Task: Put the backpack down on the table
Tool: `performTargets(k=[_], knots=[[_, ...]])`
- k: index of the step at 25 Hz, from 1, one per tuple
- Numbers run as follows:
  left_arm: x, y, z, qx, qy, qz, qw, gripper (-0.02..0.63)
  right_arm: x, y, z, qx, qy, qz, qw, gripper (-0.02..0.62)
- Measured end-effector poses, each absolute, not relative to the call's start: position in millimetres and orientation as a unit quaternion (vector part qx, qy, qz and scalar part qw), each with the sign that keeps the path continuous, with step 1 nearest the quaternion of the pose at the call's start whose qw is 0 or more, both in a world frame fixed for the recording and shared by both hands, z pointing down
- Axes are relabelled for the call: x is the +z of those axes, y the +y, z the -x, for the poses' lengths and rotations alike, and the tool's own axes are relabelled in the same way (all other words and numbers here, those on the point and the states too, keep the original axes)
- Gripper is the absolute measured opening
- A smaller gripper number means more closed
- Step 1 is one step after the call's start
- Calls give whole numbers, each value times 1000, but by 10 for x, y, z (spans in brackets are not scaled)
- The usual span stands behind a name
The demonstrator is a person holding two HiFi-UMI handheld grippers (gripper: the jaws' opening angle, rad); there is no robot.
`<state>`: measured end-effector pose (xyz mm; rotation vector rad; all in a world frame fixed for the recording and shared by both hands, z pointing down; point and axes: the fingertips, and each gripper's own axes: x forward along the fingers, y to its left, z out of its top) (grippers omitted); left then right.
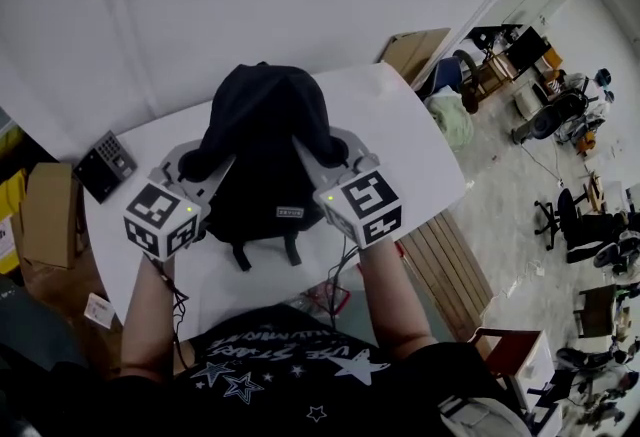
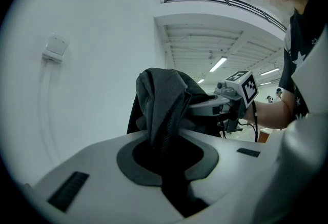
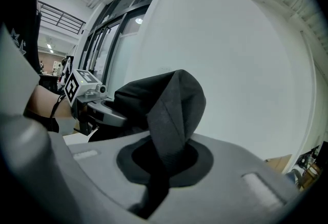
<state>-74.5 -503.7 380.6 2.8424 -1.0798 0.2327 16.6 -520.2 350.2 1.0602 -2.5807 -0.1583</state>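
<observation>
A black backpack (image 1: 265,150) hangs over the white table (image 1: 400,140), held up between my two grippers. My left gripper (image 1: 200,168) is shut on its left shoulder strap (image 2: 164,110), which runs up out of the closed jaws. The right gripper (image 1: 325,163) is shut on the right shoulder strap (image 3: 171,120) in the same way. Loose strap ends (image 1: 240,255) dangle near the table's front edge. I cannot tell whether the bag's bottom touches the table. Each gripper view shows the other gripper: the right one (image 2: 233,97) and the left one (image 3: 89,100).
A small black keypad device (image 1: 105,165) lies at the table's left edge by a cardboard box (image 1: 45,215). A white wall runs behind the table. Wooden slats (image 1: 445,265) lie on the floor to the right, with chairs and clutter beyond.
</observation>
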Motion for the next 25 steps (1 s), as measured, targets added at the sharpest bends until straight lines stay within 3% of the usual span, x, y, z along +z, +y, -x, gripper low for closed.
performTargets(k=[19, 25], knots=[[3940, -5016, 791, 68, -368, -927, 35, 51, 3569, -5205, -103, -58, -916, -370, 142, 35], [3947, -5019, 785, 68, -372, -925, 40, 52, 3628, -5226, -135, -55, -914, -375, 144, 98]])
